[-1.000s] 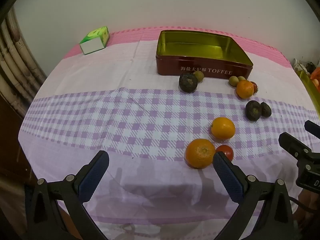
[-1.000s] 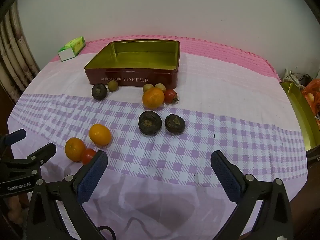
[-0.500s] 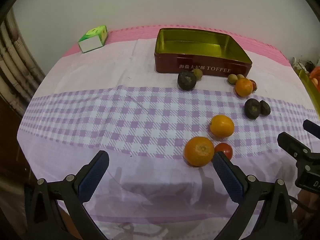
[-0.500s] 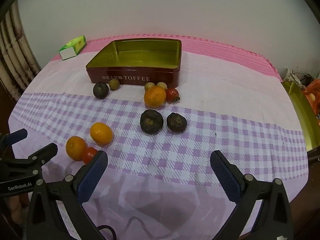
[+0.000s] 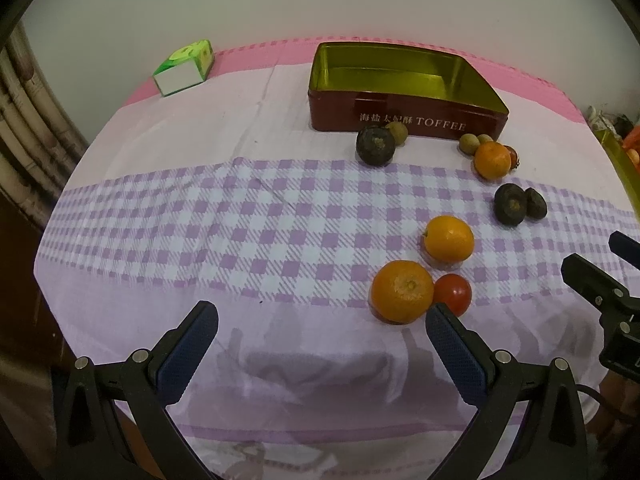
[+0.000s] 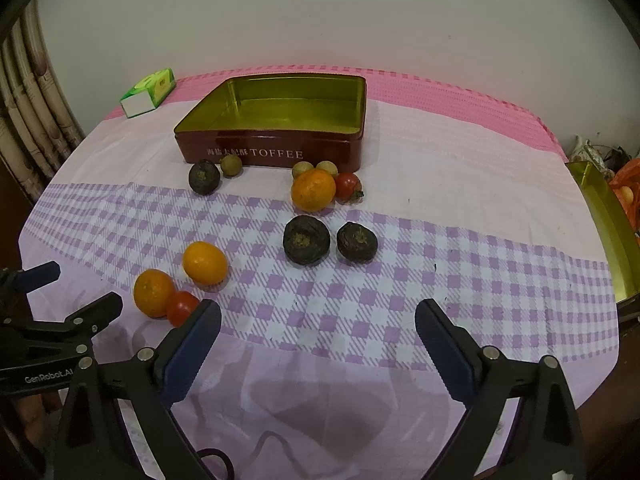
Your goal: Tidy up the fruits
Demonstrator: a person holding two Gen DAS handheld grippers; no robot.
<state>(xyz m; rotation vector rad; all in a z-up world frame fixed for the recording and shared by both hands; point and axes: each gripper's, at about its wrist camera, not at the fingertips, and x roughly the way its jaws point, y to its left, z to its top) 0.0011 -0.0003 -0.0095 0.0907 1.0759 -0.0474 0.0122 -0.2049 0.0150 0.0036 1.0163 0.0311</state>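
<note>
Left wrist view: left gripper point(image 5: 320, 330) is hovering over the near edge of the table point(image 5: 160, 184), jaws spread wide, gripping nothing. Its right finger is sitting just beside the nearest orange point(image 5: 402, 291), which is touching a tomato point(image 5: 453, 294); both are lying ahead and to the right of its centre line. Right gripper point(image 6: 318, 330) is also gaping empty, facing two dark fruits point(image 6: 306, 239) mid-table. The orange is round, so no long axis matters; the left gripper is nearer, probably taking it first. The toffee tin point(image 5: 404, 118) is waiting empty toward the far edge, more fruit scattered along its front wall. A second tin point(image 6: 604, 216) at the right edge is getting cut off; contents unclear.
</note>
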